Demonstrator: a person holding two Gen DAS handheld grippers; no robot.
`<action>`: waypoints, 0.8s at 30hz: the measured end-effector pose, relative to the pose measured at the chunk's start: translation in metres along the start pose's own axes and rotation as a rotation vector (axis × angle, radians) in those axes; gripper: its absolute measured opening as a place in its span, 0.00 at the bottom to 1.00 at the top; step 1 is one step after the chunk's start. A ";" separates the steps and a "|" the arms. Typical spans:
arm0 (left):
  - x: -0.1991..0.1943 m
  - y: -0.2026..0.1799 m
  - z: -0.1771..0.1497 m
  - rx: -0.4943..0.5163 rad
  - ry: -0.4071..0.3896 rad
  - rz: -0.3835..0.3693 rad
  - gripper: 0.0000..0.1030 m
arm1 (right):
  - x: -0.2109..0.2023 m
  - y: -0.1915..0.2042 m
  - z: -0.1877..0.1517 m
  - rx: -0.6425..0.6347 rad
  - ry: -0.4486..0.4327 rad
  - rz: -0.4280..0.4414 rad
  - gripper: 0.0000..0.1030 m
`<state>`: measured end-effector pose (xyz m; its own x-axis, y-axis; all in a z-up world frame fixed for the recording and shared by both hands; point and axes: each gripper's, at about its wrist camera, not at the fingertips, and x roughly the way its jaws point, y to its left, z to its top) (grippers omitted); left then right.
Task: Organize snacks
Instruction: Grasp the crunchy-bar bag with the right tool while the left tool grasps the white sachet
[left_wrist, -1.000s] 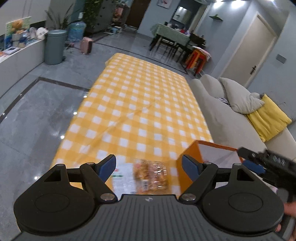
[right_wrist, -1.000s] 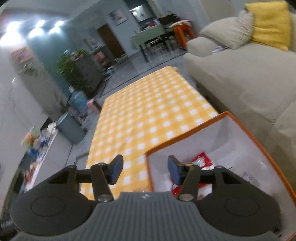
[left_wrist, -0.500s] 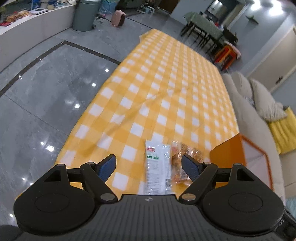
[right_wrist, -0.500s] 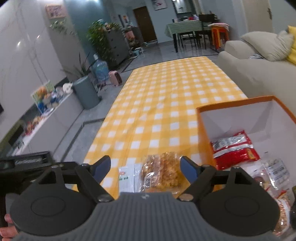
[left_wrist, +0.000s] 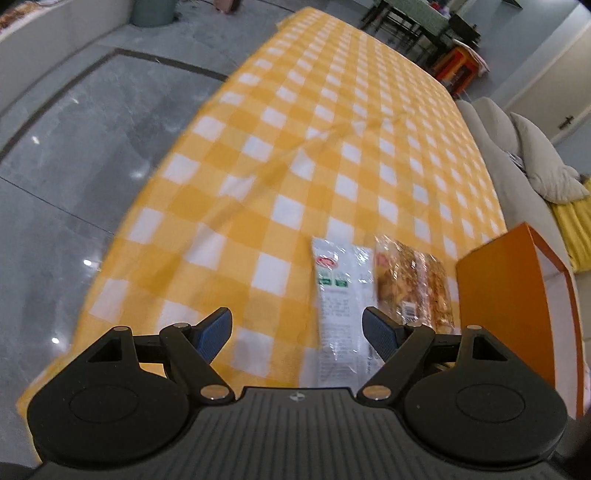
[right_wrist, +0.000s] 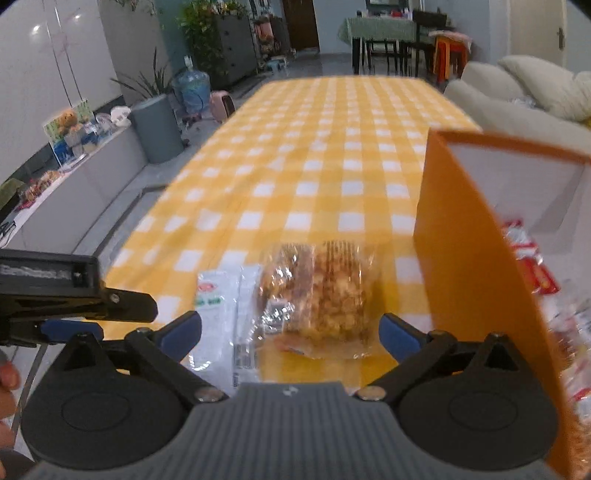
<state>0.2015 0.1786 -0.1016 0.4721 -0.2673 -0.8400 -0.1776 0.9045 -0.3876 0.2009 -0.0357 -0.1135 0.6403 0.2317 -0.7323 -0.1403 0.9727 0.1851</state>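
The right tool (right_wrist: 290, 330) stands wide, its jaws having just been opening, and nothing is between them yet. The clear bag of golden snacks (right_wrist: 319, 291) lies on the checked tabletop (right_wrist: 332, 155) at twelve o'clock from it, just beside the orange box (right_wrist: 469, 258) at three o'clock. The left tool (left_wrist: 297, 328) is also wide and empty; the white packet (left_wrist: 340, 295) lies at one o'clock, its long axis pointing away. I judge the right tool nearer to the golden bag.

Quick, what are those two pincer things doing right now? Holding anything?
Left tool: open, holding nothing.
Right tool: open, jaws just widened, holding nothing; the golden snack pack lies ahead between them, ungripped.
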 end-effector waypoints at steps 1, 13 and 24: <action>0.002 -0.001 0.000 0.008 0.006 -0.010 0.91 | 0.007 -0.001 -0.001 -0.005 0.014 -0.002 0.97; 0.013 0.017 0.005 -0.012 0.030 0.001 0.91 | 0.059 0.002 0.007 0.041 0.006 -0.103 0.97; 0.013 0.021 0.004 0.006 0.040 -0.009 0.92 | 0.064 0.000 0.002 -0.018 -0.094 -0.132 0.75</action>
<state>0.2072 0.1951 -0.1190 0.4389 -0.2886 -0.8509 -0.1680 0.9040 -0.3933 0.2436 -0.0212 -0.1587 0.7218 0.0998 -0.6848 -0.0627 0.9949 0.0790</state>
